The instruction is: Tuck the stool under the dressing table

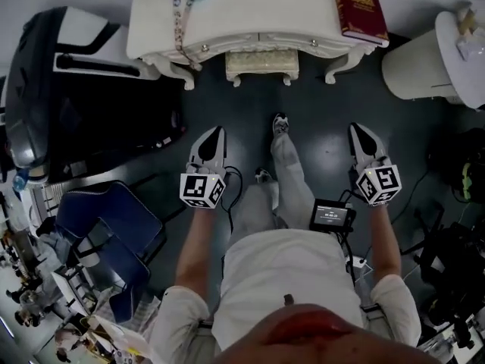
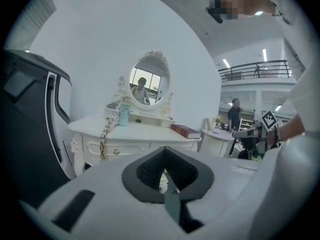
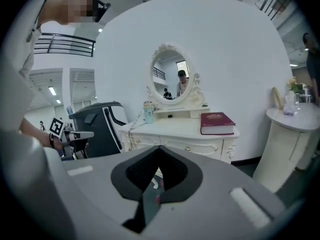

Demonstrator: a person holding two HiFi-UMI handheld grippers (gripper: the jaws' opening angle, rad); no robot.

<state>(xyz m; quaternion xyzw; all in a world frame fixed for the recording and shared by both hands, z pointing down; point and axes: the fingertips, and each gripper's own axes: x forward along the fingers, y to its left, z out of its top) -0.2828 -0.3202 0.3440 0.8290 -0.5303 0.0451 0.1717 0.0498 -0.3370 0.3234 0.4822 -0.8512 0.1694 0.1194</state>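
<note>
The cream stool [image 1: 258, 65] stands between the legs of the white dressing table [image 1: 227, 21], only its front edge showing under the tabletop. My left gripper [image 1: 214, 133] and right gripper [image 1: 358, 130] hang over the dark floor well short of the table, each about level with one of its front corners. Both are shut with nothing between the fingers, and neither touches the stool. In the left gripper view the closed left gripper [image 2: 167, 176] points at the dressing table [image 2: 135, 134] and its oval mirror [image 2: 149, 79]. The right gripper [image 3: 159, 176] faces the same dressing table [image 3: 180, 131].
A red book [image 1: 356, 6] lies on the table's right end and a bead chain [image 1: 179, 14] hangs over its left. A black-and-white chair [image 1: 68, 97] stands at left, a blue folding chair [image 1: 106, 233] below it. A round white side table [image 1: 432, 59] is at right. My leg [image 1: 288, 165] steps forward between the grippers.
</note>
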